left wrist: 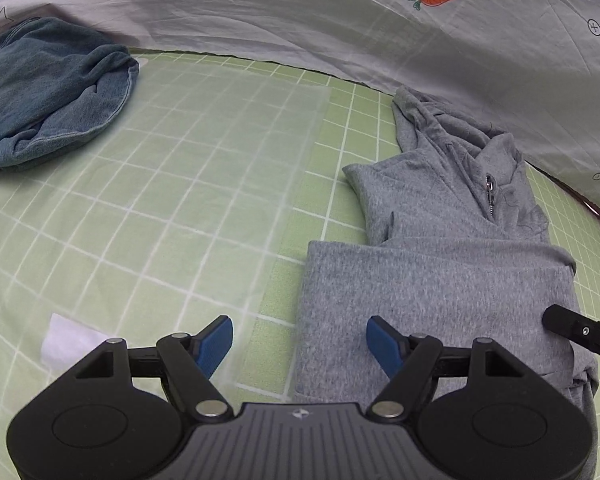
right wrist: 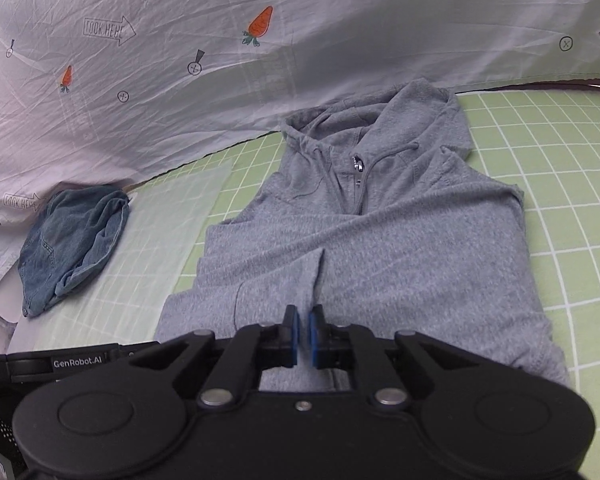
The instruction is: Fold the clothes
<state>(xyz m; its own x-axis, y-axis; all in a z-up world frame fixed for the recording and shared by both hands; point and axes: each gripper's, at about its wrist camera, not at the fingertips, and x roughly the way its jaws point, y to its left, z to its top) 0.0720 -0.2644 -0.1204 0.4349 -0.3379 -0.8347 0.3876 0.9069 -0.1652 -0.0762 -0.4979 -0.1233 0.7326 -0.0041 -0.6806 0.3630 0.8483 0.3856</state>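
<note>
A grey zip hoodie point(right wrist: 380, 248) lies front up on the green grid mat point(right wrist: 560, 200), sleeves folded in and hood toward the far sheet. My right gripper point(right wrist: 304, 334) sits at the hoodie's near hem, its blue pads shut on a raised crease of grey fabric. In the left wrist view the hoodie point(left wrist: 440, 272) lies to the right. My left gripper point(left wrist: 300, 344) stands open over its left edge, one pad above the mat and the other above the cloth, with nothing held. A black finger point(left wrist: 576, 330) of the right gripper rests on the hoodie at the right.
A crumpled denim garment point(left wrist: 48, 92) lies at the far left of the mat. A translucent sheet point(left wrist: 220, 160) covers the mat's middle, with a white scrap point(left wrist: 68, 344) near the front left. A white carrot-print cloth point(left wrist: 340, 20) rises behind.
</note>
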